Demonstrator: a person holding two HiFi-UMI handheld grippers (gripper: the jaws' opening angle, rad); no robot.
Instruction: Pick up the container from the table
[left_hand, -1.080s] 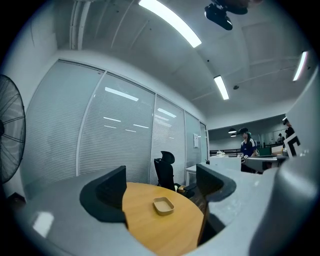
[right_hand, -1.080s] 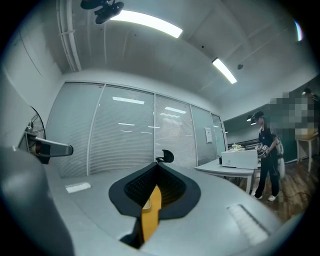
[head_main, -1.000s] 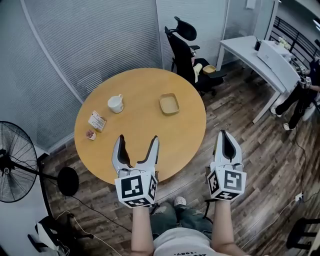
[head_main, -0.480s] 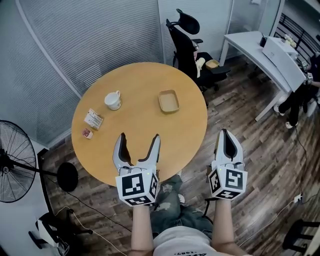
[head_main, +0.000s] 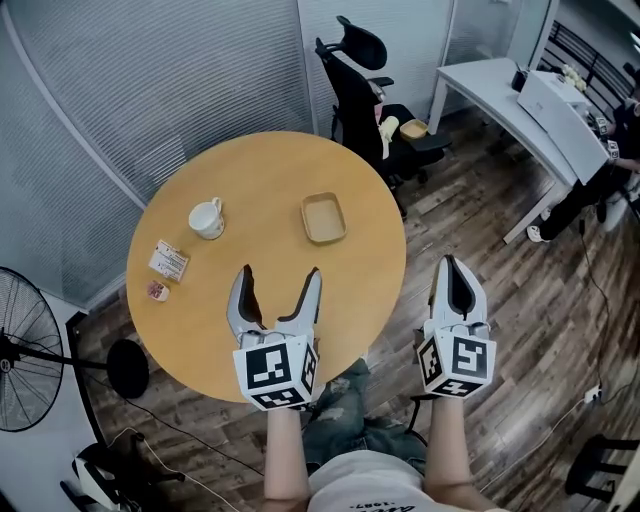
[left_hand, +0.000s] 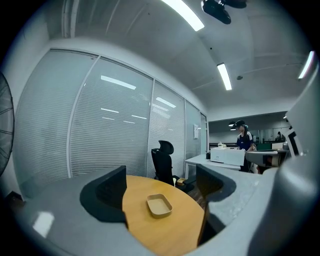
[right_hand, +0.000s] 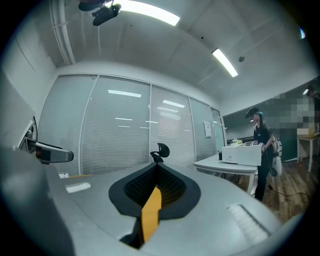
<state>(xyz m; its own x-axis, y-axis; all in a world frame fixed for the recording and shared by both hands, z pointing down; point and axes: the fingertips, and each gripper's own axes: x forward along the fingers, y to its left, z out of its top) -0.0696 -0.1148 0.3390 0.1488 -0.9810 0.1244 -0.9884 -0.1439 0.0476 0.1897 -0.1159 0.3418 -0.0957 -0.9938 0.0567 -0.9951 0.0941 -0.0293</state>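
Currently: reach not yet made. Left gripper (head_main: 279, 284) hovers over the near part of the counter (head_main: 350, 290), fingers spread wide, nothing between them. Right gripper (head_main: 452, 272) hangs off the counter's edge over the floor, fingers pressed together, empty. Container (head_main: 324, 218) sits open side up past the counter's middle, well ahead of the left gripper. In the left gripper view it lies framed between the two fingers, so your line looks about right. Mug (head_main: 207, 218) and packet (head_main: 168, 260) stand off to the left, well apart from it.

Risks, as judged: the container is shallow and looks light. Come in too low and flat, and a finger will likely shove it across the smooth counter instead of straddling a wall. Close on one wall only, and it may tip or slip out on the lift. The long reach could also drift your line, so check it in the left gripper view before closing.
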